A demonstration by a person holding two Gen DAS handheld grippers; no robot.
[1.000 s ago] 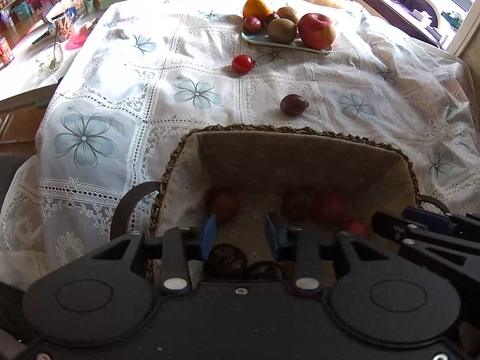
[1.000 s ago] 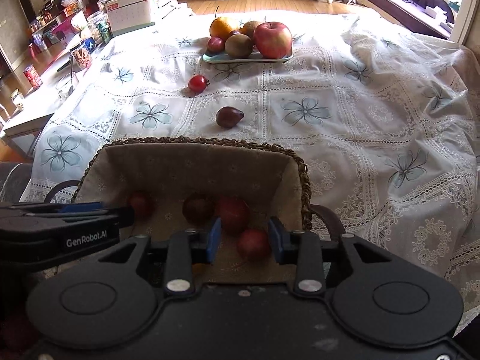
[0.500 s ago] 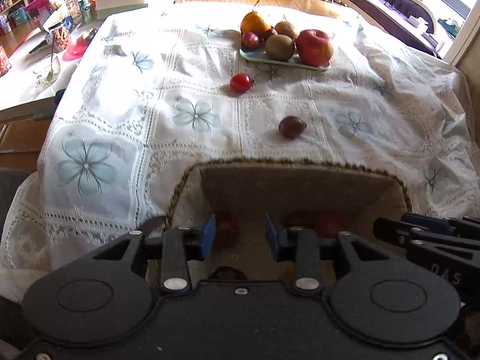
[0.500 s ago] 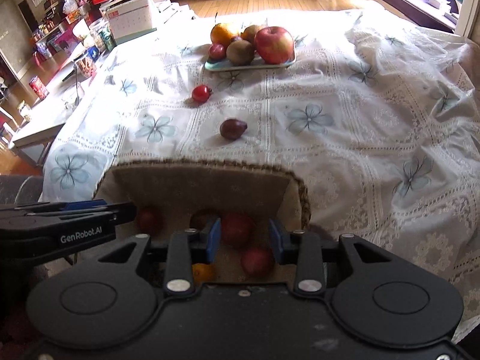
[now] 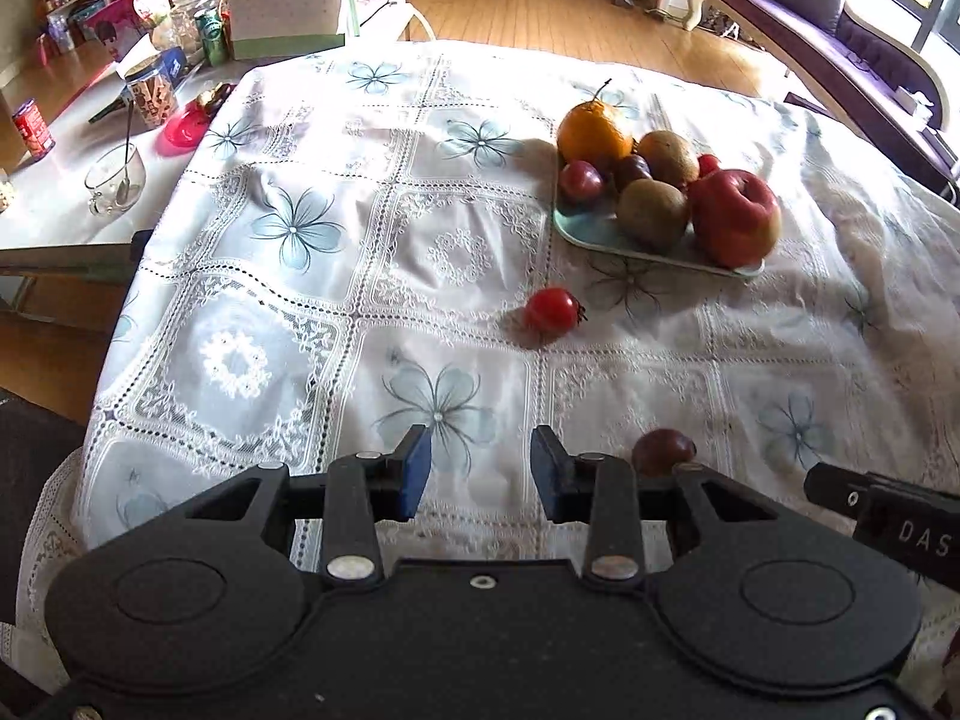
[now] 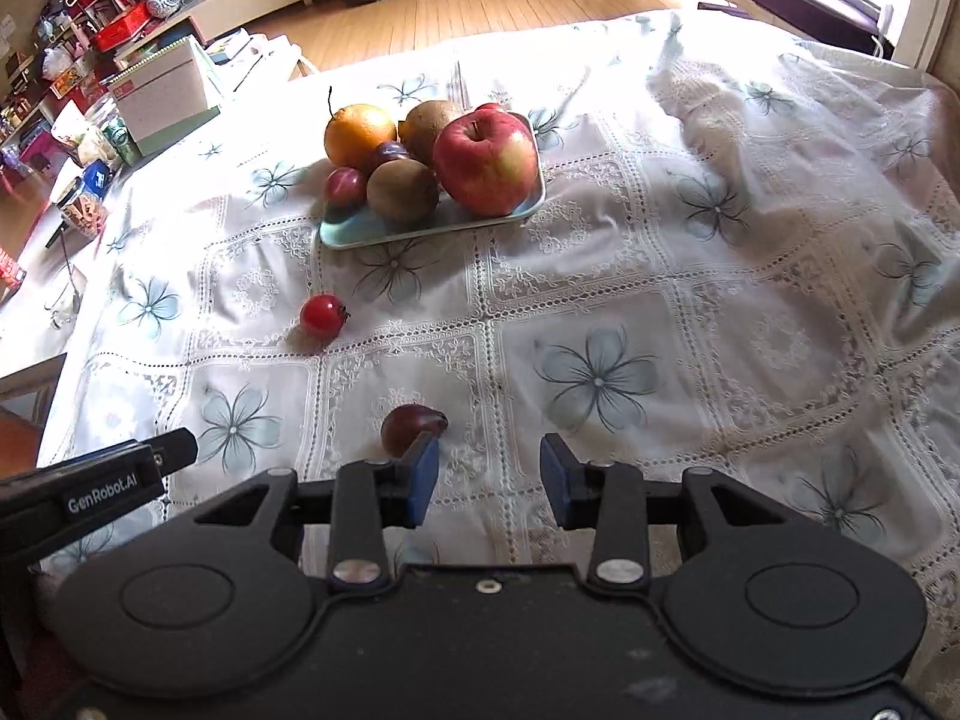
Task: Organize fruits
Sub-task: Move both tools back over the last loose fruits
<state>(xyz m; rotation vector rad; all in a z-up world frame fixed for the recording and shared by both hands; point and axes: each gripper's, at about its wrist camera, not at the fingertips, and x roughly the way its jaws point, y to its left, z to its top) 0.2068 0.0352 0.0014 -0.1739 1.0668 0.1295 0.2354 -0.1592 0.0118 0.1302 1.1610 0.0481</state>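
Left wrist view: the left gripper hangs over the near part of the tablecloth, its blue-padded fingers apart with nothing between them. The right gripper is beside it, fingers likewise spread and empty.

Nearest on the cloth lies a dark plum, just beyond the right gripper's left fingertip and partly hidden behind the left gripper's right finger in the other view. Farther in, toward the middle of the table, sits a small red tomato, well apart from the plum.

Beyond that, toward the far edge, a pale blue tray carries a large red apple, two kiwis, an orange with a stem, and a few small plums, all crowded together and touching.

Off the table's left edge, a side surface holds a glass mug with a spoon, jars and a desk calendar.
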